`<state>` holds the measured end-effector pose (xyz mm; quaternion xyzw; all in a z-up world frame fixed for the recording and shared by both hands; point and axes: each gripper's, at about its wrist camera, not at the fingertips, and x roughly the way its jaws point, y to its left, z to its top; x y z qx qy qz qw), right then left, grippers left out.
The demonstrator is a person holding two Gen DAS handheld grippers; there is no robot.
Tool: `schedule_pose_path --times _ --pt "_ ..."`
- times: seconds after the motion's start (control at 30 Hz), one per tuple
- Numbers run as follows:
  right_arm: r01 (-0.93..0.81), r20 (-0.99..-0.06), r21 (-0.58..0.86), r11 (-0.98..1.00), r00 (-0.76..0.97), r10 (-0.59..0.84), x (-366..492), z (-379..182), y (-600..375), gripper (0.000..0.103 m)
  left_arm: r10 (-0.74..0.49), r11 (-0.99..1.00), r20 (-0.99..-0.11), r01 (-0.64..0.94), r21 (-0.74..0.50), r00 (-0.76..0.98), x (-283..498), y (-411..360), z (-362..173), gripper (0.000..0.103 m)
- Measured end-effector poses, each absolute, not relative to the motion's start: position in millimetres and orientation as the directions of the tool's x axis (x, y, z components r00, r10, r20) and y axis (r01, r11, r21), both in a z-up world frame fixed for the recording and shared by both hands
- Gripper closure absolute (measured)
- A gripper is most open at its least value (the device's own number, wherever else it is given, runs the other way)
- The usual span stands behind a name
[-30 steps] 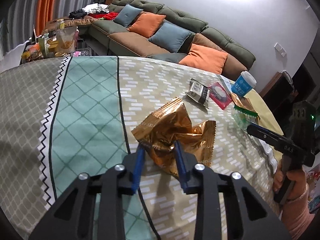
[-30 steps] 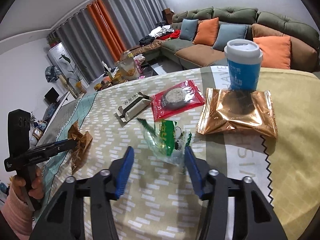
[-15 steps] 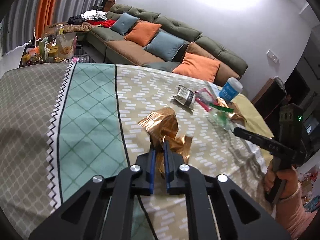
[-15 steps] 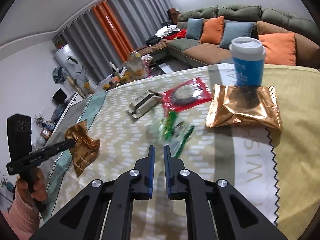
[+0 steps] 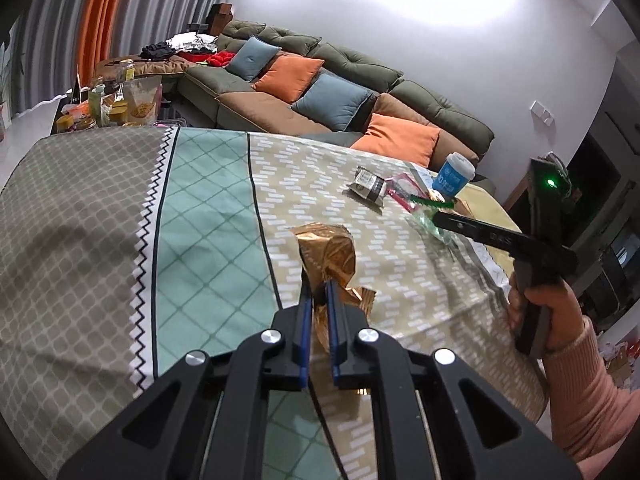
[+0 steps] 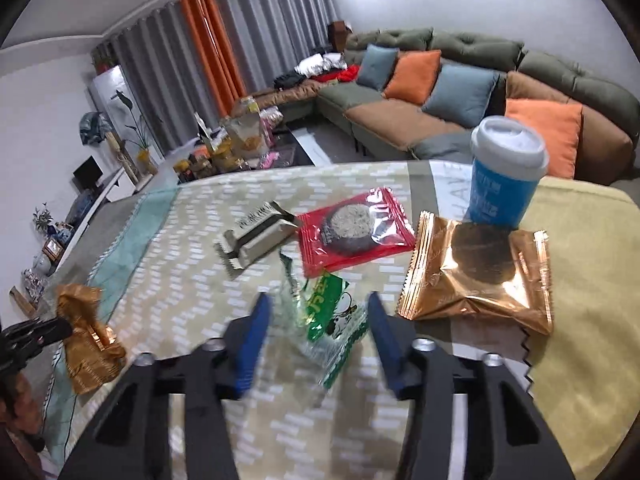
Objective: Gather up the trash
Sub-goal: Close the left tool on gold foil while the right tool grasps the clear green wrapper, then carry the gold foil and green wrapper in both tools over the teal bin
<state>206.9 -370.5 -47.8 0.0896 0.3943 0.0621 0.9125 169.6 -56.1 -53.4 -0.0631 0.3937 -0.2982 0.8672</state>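
My left gripper [image 5: 317, 288] is shut on a crumpled gold wrapper [image 5: 329, 254] and holds it just above the patterned tablecloth [image 5: 200, 216]; the wrapper also shows at the far left in the right wrist view [image 6: 86, 340]. My right gripper [image 6: 318, 308] is open, its blue fingers on either side of a clear green-printed wrapper [image 6: 328, 316] lying on the cloth. That gripper shows at the right in the left wrist view [image 5: 444, 218], over the green wrapper [image 5: 430, 210].
On the table beyond lie a silver-grey snack packet [image 6: 256, 236], a red biscuit packet [image 6: 354, 228], a gold biscuit packet [image 6: 480, 276] and a blue paper cup with a white lid [image 6: 506, 172]. A sofa [image 6: 460, 92] stands behind the table.
My left gripper closed on the gold wrapper and lifted it. My right gripper shut half a second ago near the green wrapper and has now opened wide around it.
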Motion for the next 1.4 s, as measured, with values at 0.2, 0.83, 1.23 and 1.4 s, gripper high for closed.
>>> schedule_pose_path --times 0.2,0.83,1.23,1.4 --pt "-0.063 -0.682 0.259 0.964 0.694 0.229 195.6 -43.9 -371.5 0.087 -0.578 0.806 -0.650 0.467 -0.363 0.493 167.1 -53.3 -61.2 0.080" --pt "-0.379 -0.555 0.449 0.809 0.592 0.585 148.6 -32.1 -266.5 0.087 -0.569 0.819 -0.632 0.429 -0.380 0.527 132.3 -27.9 -58.4 0.095" --pt "-0.483 -0.516 0.472 0.737 0.527 0.675 131.4 -29.4 -211.0 0.087 -0.483 0.875 -0.600 0.332 -0.352 0.638 90.7 38.0 -38.9 0.095" --pt "-0.525 -0.512 0.473 0.708 0.490 0.706 123.8 -27.0 -187.8 0.087 -0.457 0.887 -0.580 0.291 -0.360 0.675 76.5 61.3 -33.4 0.095"
